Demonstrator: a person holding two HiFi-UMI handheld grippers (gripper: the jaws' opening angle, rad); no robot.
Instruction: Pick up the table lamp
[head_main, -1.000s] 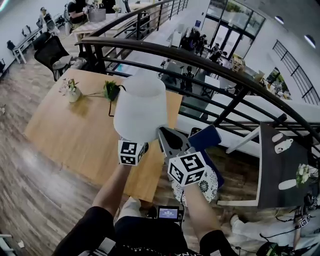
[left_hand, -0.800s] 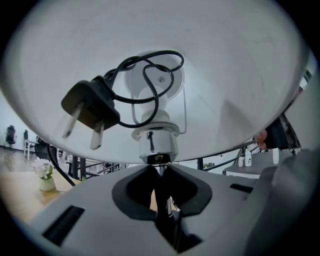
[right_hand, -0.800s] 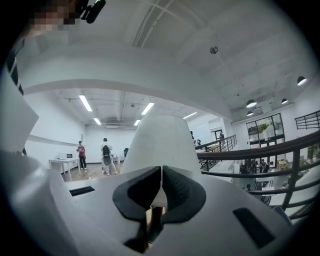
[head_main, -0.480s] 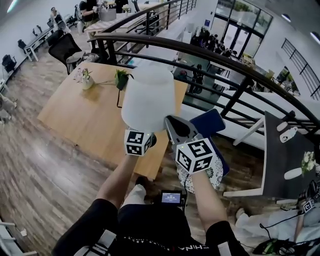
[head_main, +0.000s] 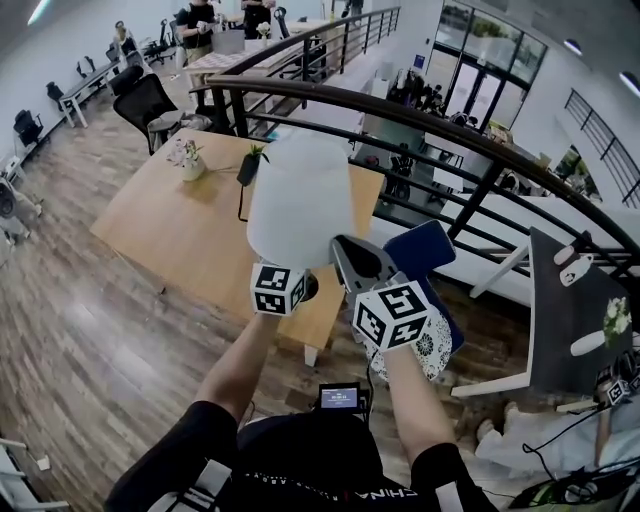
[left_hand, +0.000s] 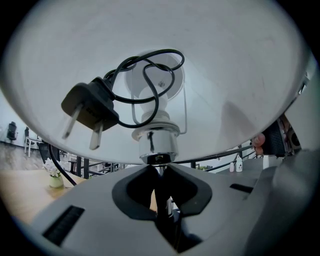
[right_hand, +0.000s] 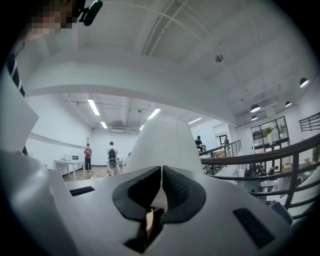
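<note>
Pinching the table lamp (left_hand: 159, 145), left gripper (left_hand: 159, 171) jaws stand nearly closed.

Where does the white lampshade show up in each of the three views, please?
Head view: the lampshade stands at the picture's centre.
Left gripper view: it is seen from below. Its inside fills the upper part, with the plug hanging in it.
Right gripper view: it is the white cone at the centre, just behind the jaws.
Shared landmark: the black railing.
</note>
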